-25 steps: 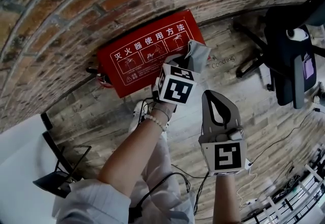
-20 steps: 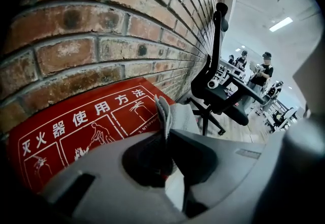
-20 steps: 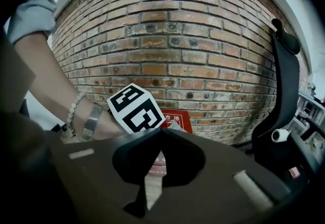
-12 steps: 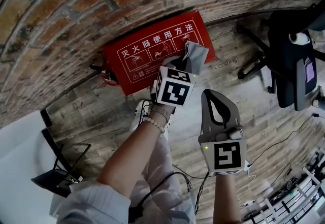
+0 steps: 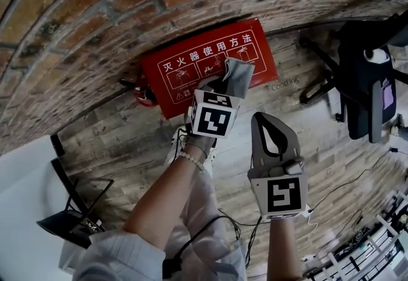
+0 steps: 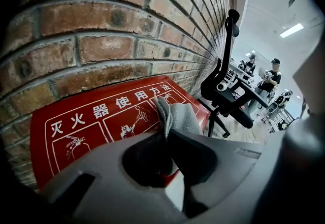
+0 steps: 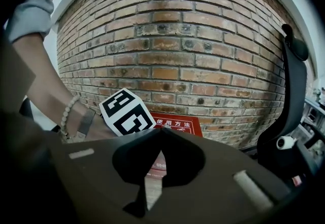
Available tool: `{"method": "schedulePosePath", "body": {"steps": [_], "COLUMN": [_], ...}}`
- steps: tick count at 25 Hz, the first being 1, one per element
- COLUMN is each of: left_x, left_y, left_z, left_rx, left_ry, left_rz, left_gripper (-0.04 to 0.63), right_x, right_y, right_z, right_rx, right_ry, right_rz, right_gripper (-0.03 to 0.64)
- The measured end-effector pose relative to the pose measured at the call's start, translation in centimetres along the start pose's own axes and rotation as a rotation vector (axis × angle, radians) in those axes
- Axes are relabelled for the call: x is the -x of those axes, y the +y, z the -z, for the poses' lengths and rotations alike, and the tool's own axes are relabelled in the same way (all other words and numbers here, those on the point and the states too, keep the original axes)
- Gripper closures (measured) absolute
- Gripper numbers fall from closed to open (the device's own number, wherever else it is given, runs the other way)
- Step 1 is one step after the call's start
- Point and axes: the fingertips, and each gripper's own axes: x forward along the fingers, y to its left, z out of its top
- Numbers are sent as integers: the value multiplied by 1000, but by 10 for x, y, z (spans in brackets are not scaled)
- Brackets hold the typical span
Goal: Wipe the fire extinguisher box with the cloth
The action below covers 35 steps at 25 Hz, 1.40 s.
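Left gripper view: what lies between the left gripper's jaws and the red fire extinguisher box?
Only the grey cloth, pinched in the left gripper, lies before the red box; the left gripper view shows this.

Head view: right middle of fire extinguisher box (image 5: 172, 76) hidden under cloth (image 5: 237, 76) and left gripper (image 6: 167, 136). Cloth's low end hidden between pinching jaws. Right gripper view: box mostly hidden behind marker cube (image 7: 127, 114) and right gripper (image 7: 161, 130). Small print on box too tiny to read. Chair (image 5: 366, 76) cut off at right edge.

Brick wall (image 5: 127, 12) blocks 12 o'clock behind the fire extinguisher box (image 5: 178, 72); office chair (image 5: 366, 76) crowds 3 o'clock; floor (image 5: 331, 146) open at 6
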Motion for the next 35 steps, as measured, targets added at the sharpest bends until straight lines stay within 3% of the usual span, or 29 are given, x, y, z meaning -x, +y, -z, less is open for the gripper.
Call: {"method": "schedulePosePath", "body": {"steps": [35], "left_x": [106], "left_y": [111], "left_z": [74], "left_rx": [151], "left_ry": [1], "left_rz": [-171], "left_gripper": [583], "right_x": [-16], "right_y": [83], "right_z": [-39], "right_rx": [90], "right_ry": [-17], "right_rz": [-84], "right_gripper": [607]}}
